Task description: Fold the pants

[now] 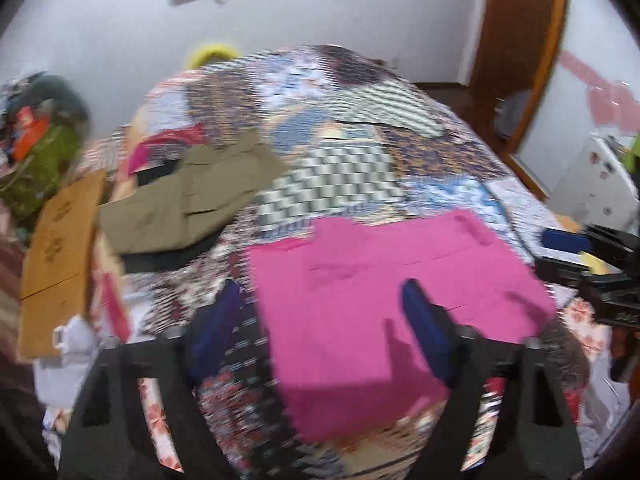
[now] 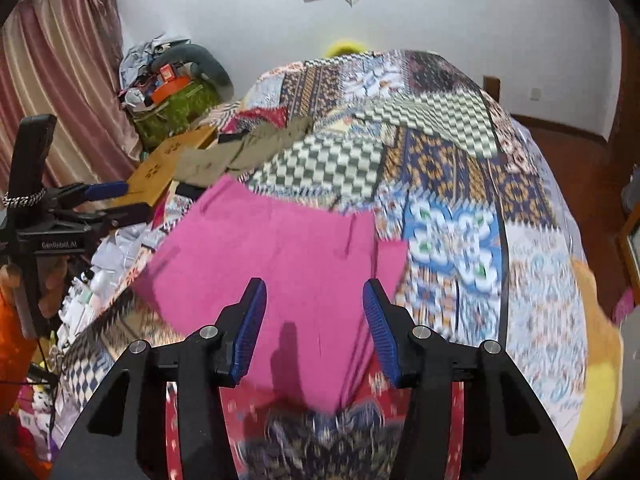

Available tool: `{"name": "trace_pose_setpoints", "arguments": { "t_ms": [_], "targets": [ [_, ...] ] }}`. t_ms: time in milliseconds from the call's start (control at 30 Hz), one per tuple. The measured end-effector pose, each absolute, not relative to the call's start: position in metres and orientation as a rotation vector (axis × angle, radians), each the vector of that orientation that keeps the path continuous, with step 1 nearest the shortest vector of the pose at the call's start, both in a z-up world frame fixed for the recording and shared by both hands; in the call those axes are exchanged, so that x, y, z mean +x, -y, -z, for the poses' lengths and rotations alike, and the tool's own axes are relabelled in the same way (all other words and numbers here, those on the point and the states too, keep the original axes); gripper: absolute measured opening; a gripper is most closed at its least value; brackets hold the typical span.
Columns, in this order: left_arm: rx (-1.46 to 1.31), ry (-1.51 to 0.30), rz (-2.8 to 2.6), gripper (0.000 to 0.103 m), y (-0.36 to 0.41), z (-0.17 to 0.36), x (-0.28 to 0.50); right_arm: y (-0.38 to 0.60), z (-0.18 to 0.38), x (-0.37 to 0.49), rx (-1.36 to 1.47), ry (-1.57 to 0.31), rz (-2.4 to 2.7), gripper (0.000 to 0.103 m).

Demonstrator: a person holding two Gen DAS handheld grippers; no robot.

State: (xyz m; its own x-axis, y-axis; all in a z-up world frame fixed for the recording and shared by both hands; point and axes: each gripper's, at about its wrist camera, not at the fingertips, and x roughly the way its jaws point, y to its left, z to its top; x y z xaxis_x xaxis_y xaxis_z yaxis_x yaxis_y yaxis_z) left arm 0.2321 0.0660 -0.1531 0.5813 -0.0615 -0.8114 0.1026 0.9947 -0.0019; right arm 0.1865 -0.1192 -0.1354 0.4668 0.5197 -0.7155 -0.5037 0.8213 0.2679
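1. The folded bright-pink fabric pants [image 2: 280, 264] lie on the patchwork-quilted bed [image 2: 460, 184], just ahead of both hand-held grippers, left [image 1: 320, 328] and right [image 2: 314, 316]; both are part open and hold nothing.
2. Risk: a pinch on one layer only would likely drag the fold open.
3. The left view is blurred; the pants' near edge is hidden.

Matt pink cloth pants [image 2: 280, 248]

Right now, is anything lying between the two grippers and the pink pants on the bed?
Nothing visible. The pink pants lie folded directly below the right gripper and left gripper, both open and empty.
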Motion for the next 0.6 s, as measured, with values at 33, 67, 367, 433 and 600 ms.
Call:
{"name": "trace_pose_setpoints", "arguments": {
  "t_ms": [33,67,367,433,600],
  "targets": [
    [0.053,-0.954,0.117,0.055,-0.06,0.155,0.238,0.115,0.135,0.19,0.014,-0.881,-0.639,0.047],
    [0.059,-0.963,0.134,0.051,-0.054,0.158,0.244,0.109,0.134,0.194,0.003,-0.88,-0.655,0.046],
    [0.104,-1.044,0.206,0.038,-0.031,0.214,0.257,0.059,0.176,0.224,-0.12,-1.046,-0.76,0.046],
    [0.13,-1.033,0.208,0.038,-0.031,0.213,0.249,0.058,0.183,0.217,-0.152,-1.03,-0.767,0.046],
    [0.15,-1.018,0.191,0.039,-0.04,0.212,0.233,0.075,0.18,0.207,-0.13,-1.029,-0.77,0.045]
  ]
}}
